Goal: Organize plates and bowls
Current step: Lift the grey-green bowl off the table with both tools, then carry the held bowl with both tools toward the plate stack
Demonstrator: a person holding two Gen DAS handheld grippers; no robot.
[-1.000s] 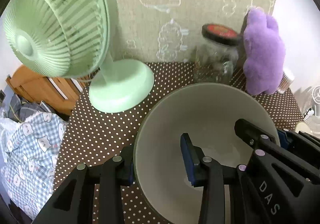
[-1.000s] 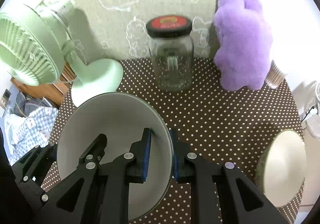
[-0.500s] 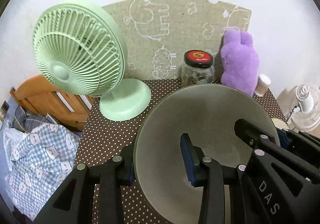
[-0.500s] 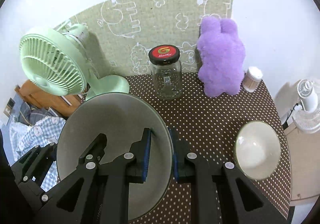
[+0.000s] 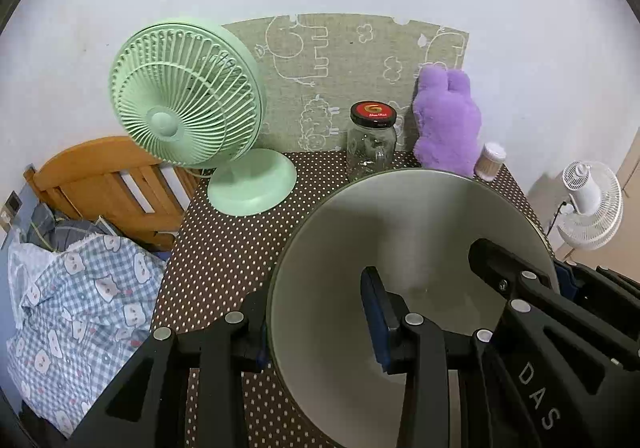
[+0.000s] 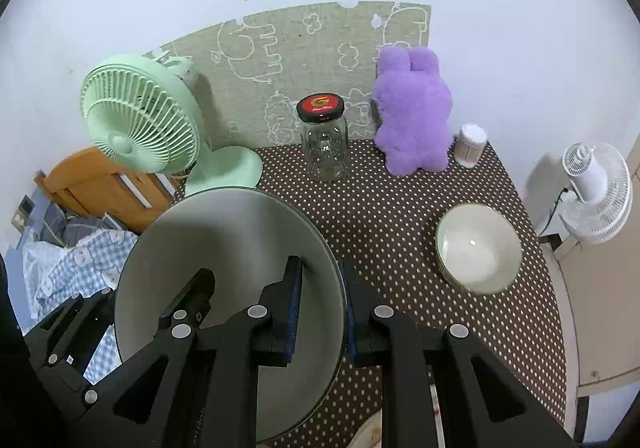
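A large pale bowl (image 5: 420, 228) with a thin dark-green rim hangs above the dotted brown tablecloth (image 6: 384, 208), carried between both grippers. In the left wrist view my left gripper (image 5: 316, 324) is shut on the bowl's left rim, one pad outside and one inside. My right gripper (image 6: 322, 302) is shut on the right rim of the same bowl (image 6: 224, 240). Each gripper also shows at the bowl's far side in the other wrist view. A smaller white bowl (image 6: 478, 248) sits upright on the table to the right.
At the back of the table stand a mint-green fan (image 5: 188, 104), a glass jar with a red lid (image 6: 322, 140), a purple plush (image 6: 414, 112) and a small swab pot (image 6: 470, 144). A wooden frame (image 5: 104, 184) and checked bedding (image 5: 80, 304) lie left; a white fan (image 6: 596, 188) stands right.
Both grippers have risen and drawn back from the wall with the large bowl between them. The fan, jar and plush now look smaller and farther. The small bowl has come fully into view.
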